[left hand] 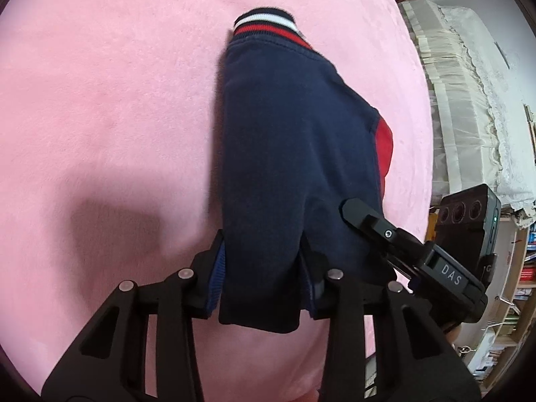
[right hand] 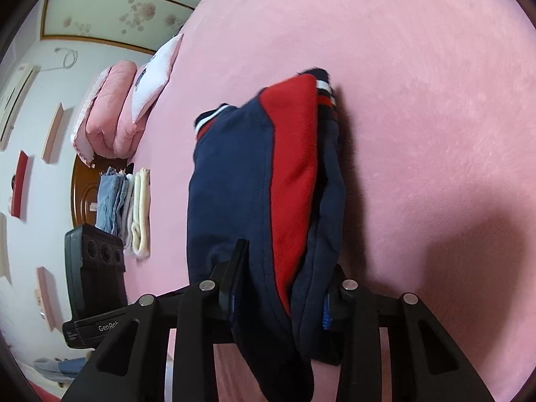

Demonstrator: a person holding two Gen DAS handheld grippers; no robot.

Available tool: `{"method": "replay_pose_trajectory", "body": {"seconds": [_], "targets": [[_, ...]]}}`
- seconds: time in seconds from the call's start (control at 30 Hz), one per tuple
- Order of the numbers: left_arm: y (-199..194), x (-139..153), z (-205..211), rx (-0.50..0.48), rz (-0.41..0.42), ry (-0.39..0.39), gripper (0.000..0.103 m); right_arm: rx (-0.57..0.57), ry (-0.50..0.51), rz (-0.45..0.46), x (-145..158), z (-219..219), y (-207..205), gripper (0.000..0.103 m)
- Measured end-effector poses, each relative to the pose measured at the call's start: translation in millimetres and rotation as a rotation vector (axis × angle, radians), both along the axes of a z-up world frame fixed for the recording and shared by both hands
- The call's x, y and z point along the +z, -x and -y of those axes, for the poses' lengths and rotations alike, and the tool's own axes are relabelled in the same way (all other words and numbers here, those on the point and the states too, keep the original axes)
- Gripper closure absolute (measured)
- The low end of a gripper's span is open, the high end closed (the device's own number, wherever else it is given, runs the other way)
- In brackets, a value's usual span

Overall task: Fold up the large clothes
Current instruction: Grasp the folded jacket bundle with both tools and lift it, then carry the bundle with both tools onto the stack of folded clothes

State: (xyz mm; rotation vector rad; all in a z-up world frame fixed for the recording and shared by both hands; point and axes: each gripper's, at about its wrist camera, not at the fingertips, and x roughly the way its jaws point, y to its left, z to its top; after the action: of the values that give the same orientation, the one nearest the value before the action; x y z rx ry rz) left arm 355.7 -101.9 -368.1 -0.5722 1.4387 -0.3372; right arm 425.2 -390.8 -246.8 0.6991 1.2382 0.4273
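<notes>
A: Navy fleece w/ red panel, the jacket (left hand: 294, 154), where's it at?
B: On the pink bed cover (left hand: 110, 100), folded into a narrow bundle, striped cuff at the far end.
A: Claws?
B: Left claw (left hand: 264, 268) clamped on the near navy edge. Right claw (right hand: 284, 288) clamped on the same bundle, red panel betw. its fingers.
A: Anything else?
B: Folded clothes stack (right hand: 124, 207) by the bed edge, pink quilt (right hand: 107, 114) near it.

a pink blanket (right hand: 418, 83) covers the bed; pink quilt (right hand: 110, 114) at ten o'clock, folded jeans (right hand: 112, 197) at nine.
</notes>
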Motion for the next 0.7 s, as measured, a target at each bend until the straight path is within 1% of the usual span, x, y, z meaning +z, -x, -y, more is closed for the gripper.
{"method": "replay_pose_trajectory", "body": {"seconds": [0.07,0.13,0.23,0.33,0.4,0.43,0.47,0.53,0.57,0.63,0.7], "targets": [[15,11,-3,0.009,-0.010,0.024,0.069,0.010,0.021,0.006,12,-4,12,0.071],[31,19,-15,0.020,-0.022,0.056,0.069,0.021,0.030,0.001,26,-9,22,0.071],[54,35,-25,0.018,-0.036,0.079,0.069,0.042,0.063,-0.017,50,-24,44,0.071],[80,58,-51,0.018,-0.047,0.098,0.069,0.058,0.104,-0.023,75,-48,64,0.072],[89,79,-76,0.019,-0.056,0.112,0.070,0.067,0.127,-0.028,98,-71,79,0.072],[95,92,-91,0.018,-0.055,0.116,0.070,0.074,0.136,-0.032,110,-84,86,0.072],[92,108,-95,0.012,-0.051,0.114,0.070,0.082,0.144,-0.030,124,-99,92,0.072],[106,148,-125,-0.015,-0.019,0.104,0.070,0.092,0.149,-0.025,151,-132,102,0.073],[113,165,-136,-0.020,-0.009,0.102,0.070,0.095,0.145,-0.017,170,-151,108,0.073],[127,207,-172,-0.034,0.019,0.087,0.070,0.102,0.136,0.003,203,-189,118,0.073],[136,243,-208,-0.038,0.045,0.070,0.070,0.109,0.123,0.029,235,-229,129,0.073]]}}
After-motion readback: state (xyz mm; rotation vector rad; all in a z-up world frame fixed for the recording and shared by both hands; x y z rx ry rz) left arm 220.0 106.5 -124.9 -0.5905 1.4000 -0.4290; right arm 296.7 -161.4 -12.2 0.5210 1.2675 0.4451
